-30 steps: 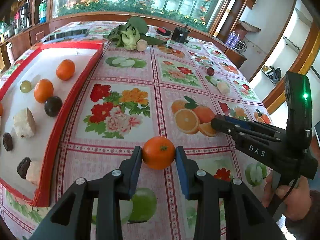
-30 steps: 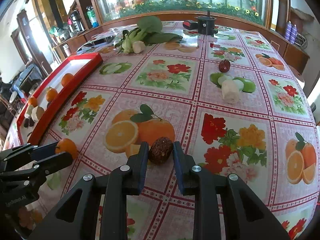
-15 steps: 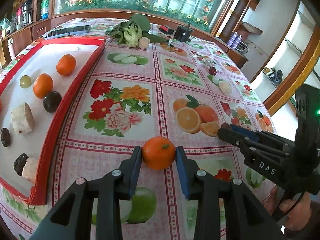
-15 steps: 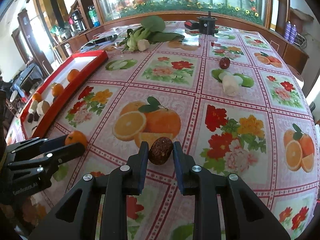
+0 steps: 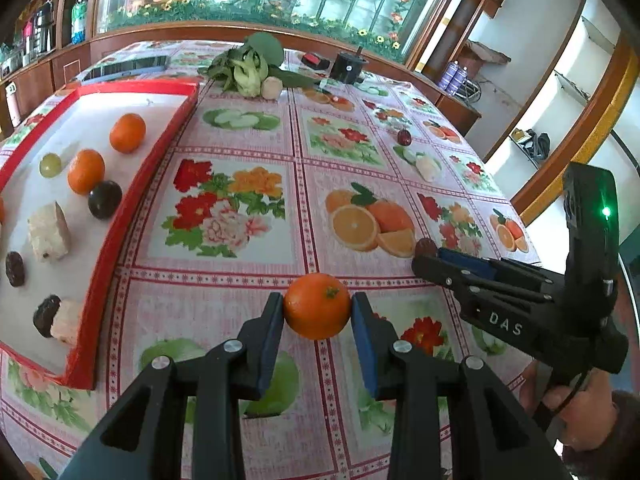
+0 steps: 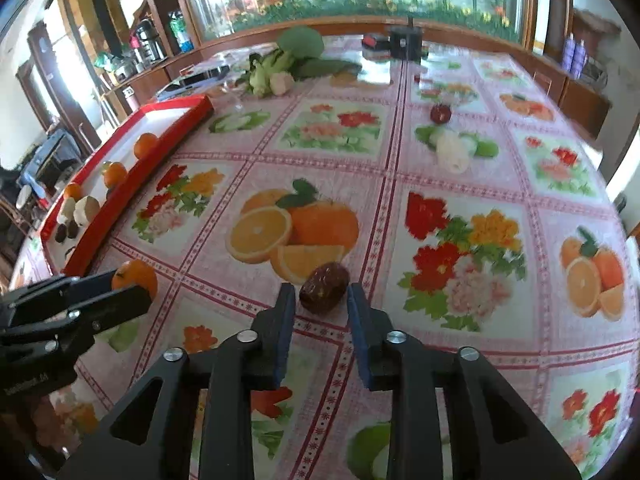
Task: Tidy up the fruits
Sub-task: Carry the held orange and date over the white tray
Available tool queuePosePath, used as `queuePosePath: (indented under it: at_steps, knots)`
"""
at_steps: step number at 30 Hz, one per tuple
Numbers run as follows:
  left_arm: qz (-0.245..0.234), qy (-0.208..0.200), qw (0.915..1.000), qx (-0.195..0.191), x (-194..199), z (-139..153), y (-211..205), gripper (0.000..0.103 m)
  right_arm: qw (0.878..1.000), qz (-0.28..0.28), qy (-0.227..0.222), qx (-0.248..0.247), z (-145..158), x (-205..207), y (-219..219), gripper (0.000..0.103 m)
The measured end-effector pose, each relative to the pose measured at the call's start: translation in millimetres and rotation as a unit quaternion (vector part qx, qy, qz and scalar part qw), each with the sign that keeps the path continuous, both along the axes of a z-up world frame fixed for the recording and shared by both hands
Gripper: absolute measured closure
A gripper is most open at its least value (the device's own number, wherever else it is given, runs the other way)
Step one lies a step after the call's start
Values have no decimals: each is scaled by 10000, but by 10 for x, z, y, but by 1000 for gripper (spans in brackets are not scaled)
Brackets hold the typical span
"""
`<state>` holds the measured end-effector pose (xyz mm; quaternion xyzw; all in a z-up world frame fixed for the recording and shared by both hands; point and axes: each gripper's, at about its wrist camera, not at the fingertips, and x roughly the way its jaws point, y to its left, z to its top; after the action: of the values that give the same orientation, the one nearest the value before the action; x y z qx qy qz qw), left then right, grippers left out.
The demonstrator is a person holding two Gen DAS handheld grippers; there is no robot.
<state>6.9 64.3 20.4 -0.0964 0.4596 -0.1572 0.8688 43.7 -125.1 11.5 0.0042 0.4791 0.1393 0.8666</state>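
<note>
My left gripper (image 5: 317, 312) is shut on an orange tangerine (image 5: 317, 306) and holds it above the tablecloth; the tangerine also shows in the right wrist view (image 6: 136, 276). My right gripper (image 6: 322, 300) is shut on a dark brown date (image 6: 324, 287), also seen at its tip in the left wrist view (image 5: 425, 247). The red-rimmed white tray (image 5: 140, 184) lies at the left and holds tangerines (image 5: 127, 133), a green grape (image 5: 50, 165), a dark plum (image 5: 105, 199), white chunks (image 5: 49, 232) and dates (image 5: 15, 268).
On the flowered tablecloth far right lie a red date (image 6: 440, 113) and a white chunk (image 6: 453, 154). Leafy greens (image 5: 248, 68) and a black device (image 5: 349, 68) stand at the back. A hand (image 5: 576, 404) holds the right gripper's handle.
Both grippers have kept their fruit. The right gripper has moved a little forward and left over the printed oranges. The left gripper has hardly moved.
</note>
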Motion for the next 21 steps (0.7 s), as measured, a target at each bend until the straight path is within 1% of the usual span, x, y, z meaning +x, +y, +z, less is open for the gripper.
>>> queuePosePath:
  at_steps: [2, 4, 6, 7, 9, 13, 18, 21]
  knots:
    - [-16, 40, 10000, -10, 1, -24, -2, 66, 10000, 16, -58, -34, -4, 18, 29, 71]
    - [-32, 72, 10000, -31, 2, -48, 3, 66, 9994, 85, -152, -301, -11, 46, 105, 71]
    - [-43, 88, 9999, -40, 5, -67, 3, 66, 9986, 175, -217, -448, -19, 58, 155, 75]
    - [-49, 93, 9999, -37, 4, -80, 3, 66, 9986, 182, -202, -457, -17, 65, 163, 82]
    - [-66, 87, 9999, -52, 1, -92, 12, 66, 9994, 141, -82, -312, 1, 73, 125, 83]
    - [-64, 92, 9998, -163, 0, -67, 46, 66, 9999, 83, -10, -131, 53, 18, 78, 83]
    - [-74, 37, 9994, -339, -14, 18, 88, 66, 9999, 57, -102, 25, 186, -93, 74, 83]
    - [-78, -23, 9992, -401, -24, 81, 101, 66, 9997, 90, -213, -27, 269, -134, 120, 83]
